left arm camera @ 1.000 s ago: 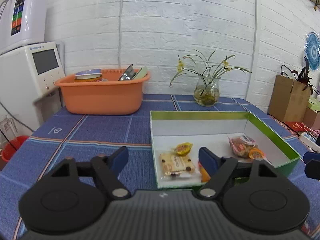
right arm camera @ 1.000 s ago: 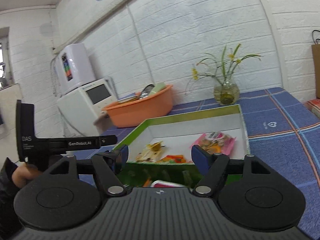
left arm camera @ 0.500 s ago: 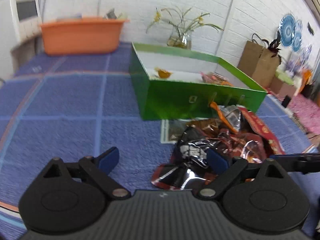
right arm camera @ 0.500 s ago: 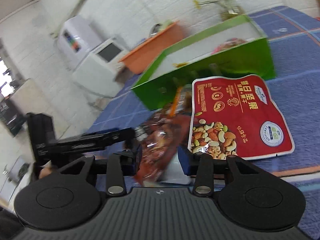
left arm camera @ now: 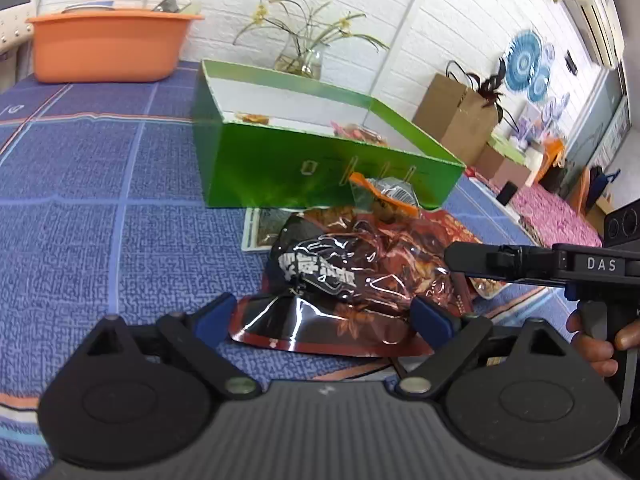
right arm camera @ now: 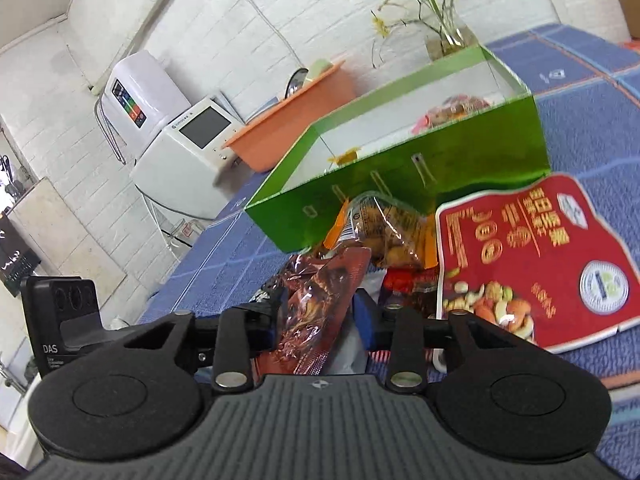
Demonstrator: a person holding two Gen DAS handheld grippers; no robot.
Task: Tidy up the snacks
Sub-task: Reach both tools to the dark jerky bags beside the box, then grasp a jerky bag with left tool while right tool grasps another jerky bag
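Observation:
A dark red and black shiny snack bag (left arm camera: pixel 352 280) lies on the blue tablecloth in front of the green box (left arm camera: pixel 320 176). My left gripper (left arm camera: pixel 324 318) is open, its blue fingers either side of the bag's near end. My right gripper (right arm camera: pixel 316 320) is shut on the same bag (right arm camera: pixel 312 320), and its arm shows in the left wrist view (left arm camera: pixel 520 264). A clear orange-trimmed snack bag (right arm camera: pixel 384 236) leans on the box. A red nut bag (right arm camera: pixel 540 256) lies flat to the right. The box holds a few small snacks (left arm camera: pixel 356 133).
An orange tub (left arm camera: pixel 104 44) with dishes stands at the back left. A glass vase of flowers (left arm camera: pixel 300 60) stands behind the box. A white appliance (right arm camera: pixel 188 148) sits beyond the table's left end. A brown paper bag (left arm camera: pixel 456 116) stands at the right.
Both grippers have dropped from above the box to the snack pile in front of it. The right gripper has closed on the dark red bag. The left gripper has moved closer to the bag.

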